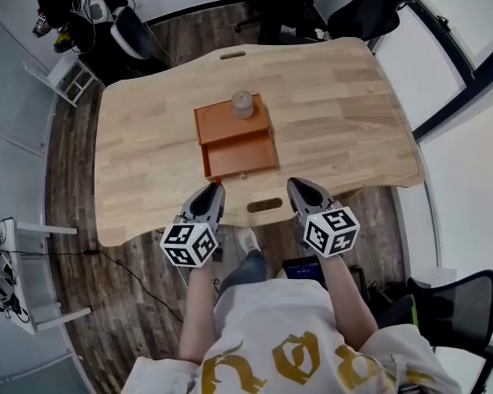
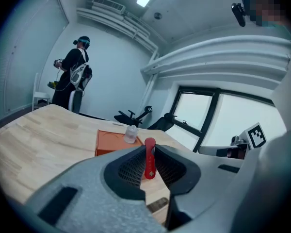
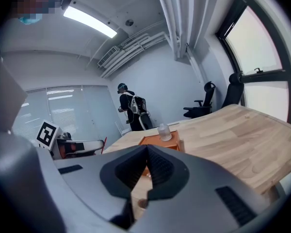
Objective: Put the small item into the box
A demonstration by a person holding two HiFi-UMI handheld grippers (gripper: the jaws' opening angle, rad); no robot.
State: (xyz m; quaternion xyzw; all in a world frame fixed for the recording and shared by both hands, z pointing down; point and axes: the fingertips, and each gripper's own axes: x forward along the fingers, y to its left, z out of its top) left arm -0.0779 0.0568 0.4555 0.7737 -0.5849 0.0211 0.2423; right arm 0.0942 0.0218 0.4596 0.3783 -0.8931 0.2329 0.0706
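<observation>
Holding the red item (image 1: 216, 180) at lower centre of the head view, the left gripper (image 1: 214, 189) sits at the near edge of the table (image 1: 148, 154). The box (image 1: 234, 134) lies ahead at frame centre, and a bottle (image 1: 242, 103) stands on its far part. The right gripper (image 1: 296, 185) lies alongside, to the right. Only the item's tip shows here. Recommended procedure: carry the item forward over what appears to be the box's open near section, lower it inside the walls, then release. Keep clear of the bottle.

In the left gripper view, the left gripper (image 2: 148, 149) is clamped on the item (image 2: 149, 160). The item stands upright between the jaws, long axis vertical in frame, rounded end up. The box (image 2: 111, 143) and bottle (image 2: 131, 134) lie beyond, left of centre.

In the right gripper view, the right gripper (image 3: 147, 147) has its jaws pressed together with nothing between them. The box (image 3: 157, 141) and bottle (image 3: 164, 132) sit at centre, well apart from it.
</observation>
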